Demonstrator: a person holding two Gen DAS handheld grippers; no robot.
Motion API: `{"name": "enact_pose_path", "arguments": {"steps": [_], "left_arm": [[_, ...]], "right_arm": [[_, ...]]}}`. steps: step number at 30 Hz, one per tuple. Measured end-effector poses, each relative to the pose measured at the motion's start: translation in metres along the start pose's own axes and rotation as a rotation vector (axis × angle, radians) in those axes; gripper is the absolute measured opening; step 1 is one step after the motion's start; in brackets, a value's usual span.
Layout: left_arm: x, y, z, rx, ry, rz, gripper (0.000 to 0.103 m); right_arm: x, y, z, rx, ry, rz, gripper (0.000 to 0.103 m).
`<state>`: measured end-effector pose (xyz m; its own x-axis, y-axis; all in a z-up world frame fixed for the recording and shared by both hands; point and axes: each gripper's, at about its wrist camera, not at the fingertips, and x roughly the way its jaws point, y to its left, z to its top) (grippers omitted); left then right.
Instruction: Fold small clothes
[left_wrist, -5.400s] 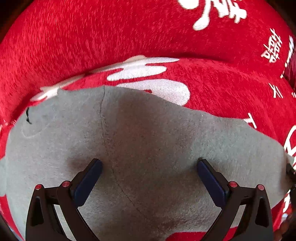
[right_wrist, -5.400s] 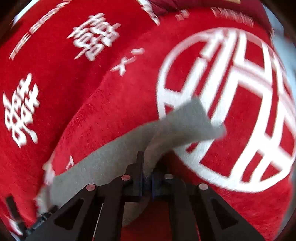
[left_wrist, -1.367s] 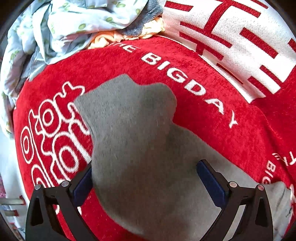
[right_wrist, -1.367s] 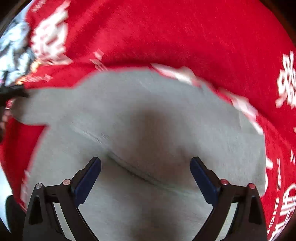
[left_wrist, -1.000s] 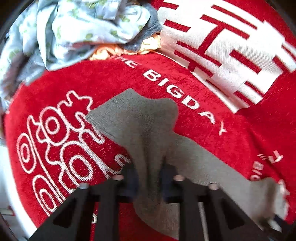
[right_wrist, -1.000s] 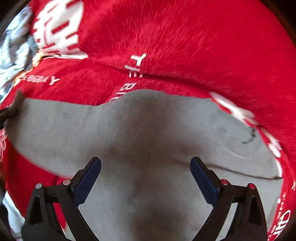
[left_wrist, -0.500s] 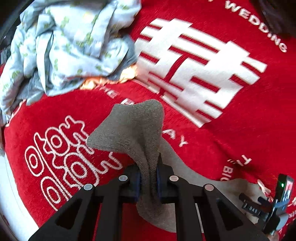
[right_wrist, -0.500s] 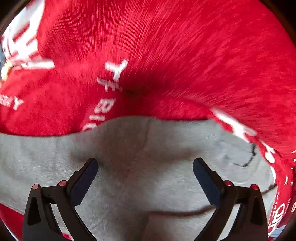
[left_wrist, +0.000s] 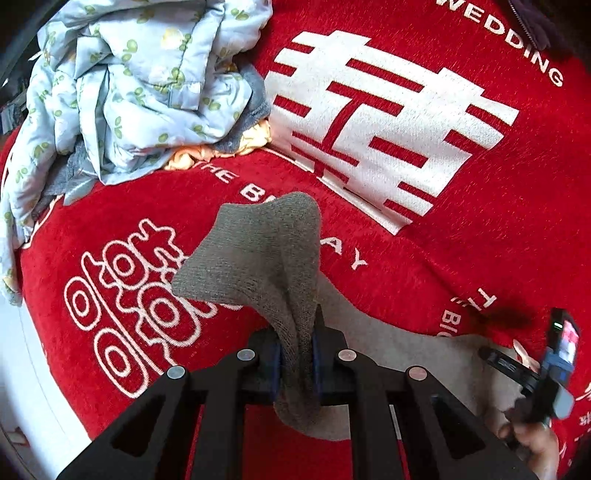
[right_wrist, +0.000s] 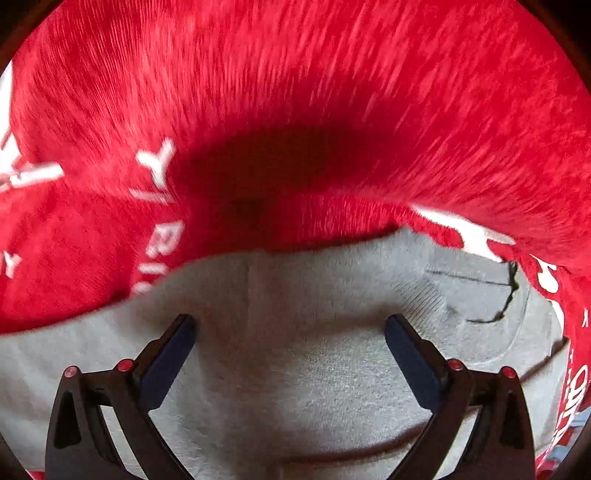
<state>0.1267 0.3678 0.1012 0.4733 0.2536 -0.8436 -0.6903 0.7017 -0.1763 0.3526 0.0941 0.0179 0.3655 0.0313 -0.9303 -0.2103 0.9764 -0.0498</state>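
While the left gripper (left_wrist: 297, 356) pinches a bunched end of the grey garment (left_wrist: 258, 258) between its fingers, the left wrist view shows that end lifted and fanning out above the red blanket (left_wrist: 461, 258). From the pinch, more of the garment trails down and to the right, lying flat on the blanket toward the right gripper (left_wrist: 543, 373), which shows at the frame's right edge with a hand beneath it. A crumpled heap of light blue clothes (left_wrist: 122, 85) with green dots sits at the upper left, well apart from the garment.

Seen from the right wrist, the right gripper (right_wrist: 290, 343) has its fingers spread wide, close over the grey garment (right_wrist: 314, 369), which lies flat on the red blanket (right_wrist: 295, 110). Whether the tips touch the cloth cannot be told. A small dark thread (right_wrist: 511, 280) curls on the garment near its right edge.
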Motion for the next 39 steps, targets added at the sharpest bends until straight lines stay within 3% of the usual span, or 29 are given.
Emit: {"name": "enact_pose_path", "arguments": {"steps": [4, 8, 13, 18, 21, 24, 29, 30, 31, 32, 34, 39], "left_arm": [[-0.008, -0.024, -0.008, 0.035, -0.005, -0.024, 0.013], [-0.022, -0.079, -0.03, 0.134, 0.012, -0.067, 0.013], [-0.048, -0.187, -0.08, 0.318, 0.033, -0.146, 0.013], [-0.068, -0.296, -0.148, 0.504, 0.06, -0.196, 0.013], [-0.068, -0.351, -0.191, 0.591, 0.09, -0.213, 0.013], [-0.051, -0.401, -0.246, 0.689, 0.137, -0.185, 0.013], [-0.012, -0.428, -0.297, 0.744, 0.23, -0.108, 0.016], [-0.011, -0.43, -0.302, 0.75, 0.206, -0.084, 0.018], [-0.014, -0.431, -0.304, 0.757, 0.178, -0.086, 0.032], [-0.017, -0.432, -0.305, 0.764, 0.18, -0.101, 0.059], [-0.027, -0.432, -0.306, 0.788, 0.21, -0.151, 0.079], [-0.078, -0.413, -0.288, 0.835, 0.163, -0.299, 0.079]], "right_arm": [[-0.05, -0.029, -0.034, -0.038, -0.059, 0.086, 0.101], [-0.101, -0.103, -0.09, -0.028, -0.139, 0.05, 0.101], [-0.145, -0.193, -0.157, 0.054, -0.199, -0.031, 0.101], [-0.151, -0.268, -0.228, 0.15, -0.176, -0.07, 0.102], [-0.149, -0.291, -0.252, 0.193, -0.178, -0.052, 0.101], [-0.144, -0.308, -0.265, 0.229, -0.179, -0.035, 0.101], [-0.133, -0.325, -0.282, 0.257, -0.183, 0.011, 0.102], [-0.132, -0.329, -0.284, 0.261, -0.185, 0.019, 0.102], [-0.13, -0.332, -0.286, 0.265, -0.187, 0.025, 0.101], [-0.129, -0.336, -0.288, 0.276, -0.191, 0.034, 0.101], [-0.127, -0.345, -0.291, 0.301, -0.196, 0.054, 0.101], [-0.126, -0.364, -0.295, 0.371, -0.224, 0.098, 0.101]]}}
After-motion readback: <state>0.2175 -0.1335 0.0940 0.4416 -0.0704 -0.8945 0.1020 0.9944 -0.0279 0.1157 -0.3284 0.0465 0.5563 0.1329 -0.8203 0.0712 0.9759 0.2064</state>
